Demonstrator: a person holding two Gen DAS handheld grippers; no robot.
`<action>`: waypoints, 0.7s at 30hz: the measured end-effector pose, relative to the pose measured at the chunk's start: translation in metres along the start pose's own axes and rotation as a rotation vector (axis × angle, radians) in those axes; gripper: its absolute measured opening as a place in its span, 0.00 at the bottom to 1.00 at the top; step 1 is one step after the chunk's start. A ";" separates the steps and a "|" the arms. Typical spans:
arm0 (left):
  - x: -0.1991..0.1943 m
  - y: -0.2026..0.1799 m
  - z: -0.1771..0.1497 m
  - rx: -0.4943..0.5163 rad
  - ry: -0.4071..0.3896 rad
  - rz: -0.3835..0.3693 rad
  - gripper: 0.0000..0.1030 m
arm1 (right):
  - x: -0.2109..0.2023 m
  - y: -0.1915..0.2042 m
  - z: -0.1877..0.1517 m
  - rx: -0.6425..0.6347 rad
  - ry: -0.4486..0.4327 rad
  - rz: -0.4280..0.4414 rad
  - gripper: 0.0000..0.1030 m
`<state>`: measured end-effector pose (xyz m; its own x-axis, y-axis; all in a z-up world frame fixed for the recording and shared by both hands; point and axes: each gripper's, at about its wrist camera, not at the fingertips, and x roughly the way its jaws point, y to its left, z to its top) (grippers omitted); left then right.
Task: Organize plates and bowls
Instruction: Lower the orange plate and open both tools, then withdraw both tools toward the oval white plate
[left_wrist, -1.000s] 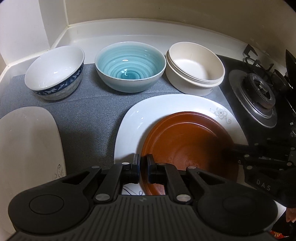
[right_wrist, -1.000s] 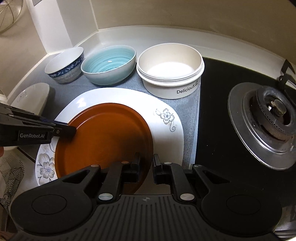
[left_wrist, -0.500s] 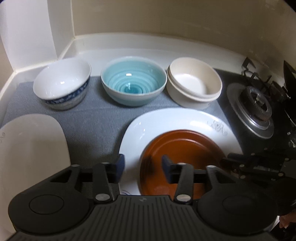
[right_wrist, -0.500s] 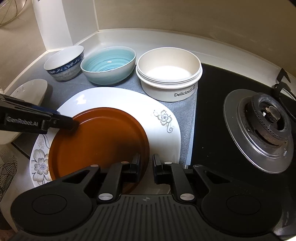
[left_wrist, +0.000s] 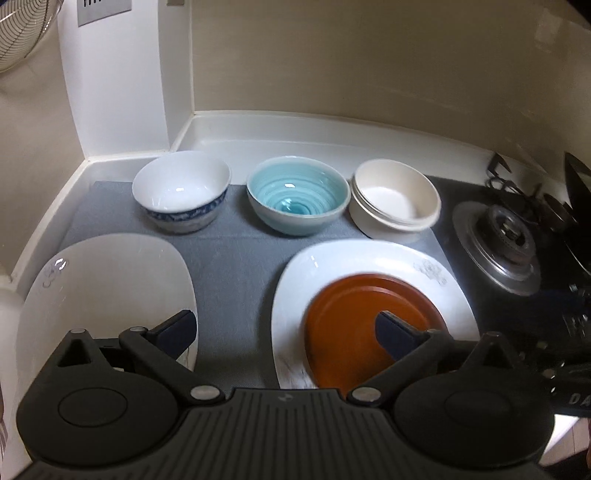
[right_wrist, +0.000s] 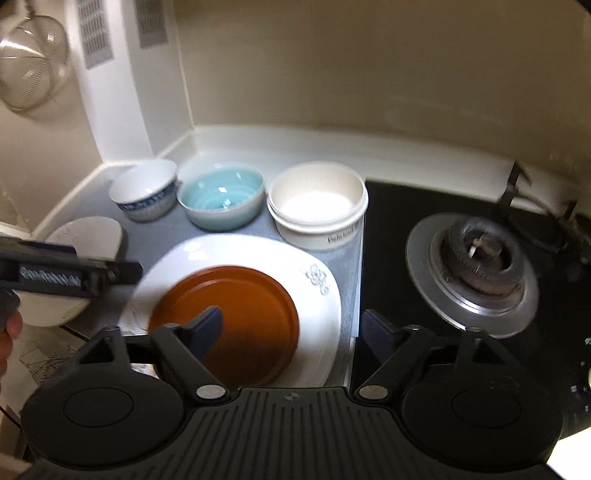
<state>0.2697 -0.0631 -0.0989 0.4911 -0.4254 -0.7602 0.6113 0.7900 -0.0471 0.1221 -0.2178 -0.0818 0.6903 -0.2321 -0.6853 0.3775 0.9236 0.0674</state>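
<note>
Left gripper (left_wrist: 284, 332): jaws spread wide, holding nothing, above the grey mat (left_wrist: 236, 266).
Right gripper (right_wrist: 291, 328): jaws wide apart, empty, over the plates.
Brown plate (left_wrist: 362, 306): lying on the big white plate (left_wrist: 306, 280).
Second white plate (left_wrist: 110, 280): left on the mat.
Bowls: patterned bowl (left_wrist: 181, 195), blue bowl (left_wrist: 297, 199), cream bowl (left_wrist: 395, 199) in a row behind.
Stove burner (right_wrist: 476, 258): right of the mat.

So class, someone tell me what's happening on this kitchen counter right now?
A person holds a tool in each hand. The left tool and right tool are both open above the round brown plate, holding nothing. That plate rests on a large white floral plate. Behind stand a blue-patterned white bowl, a turquoise ribbed bowl and stacked cream bowls.
</note>
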 end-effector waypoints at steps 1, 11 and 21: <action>-0.004 -0.001 -0.005 0.009 -0.002 0.000 1.00 | -0.006 0.004 -0.001 -0.004 -0.017 -0.002 0.91; -0.035 -0.009 -0.026 0.070 -0.050 0.036 1.00 | -0.043 0.030 -0.004 -0.098 -0.134 -0.036 0.96; -0.052 -0.007 -0.033 0.075 -0.073 0.036 1.00 | -0.059 0.034 -0.016 -0.071 -0.126 -0.049 0.96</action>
<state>0.2191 -0.0320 -0.0803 0.5557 -0.4302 -0.7114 0.6357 0.7714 0.0301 0.0846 -0.1680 -0.0510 0.7456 -0.3103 -0.5898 0.3716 0.9282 -0.0185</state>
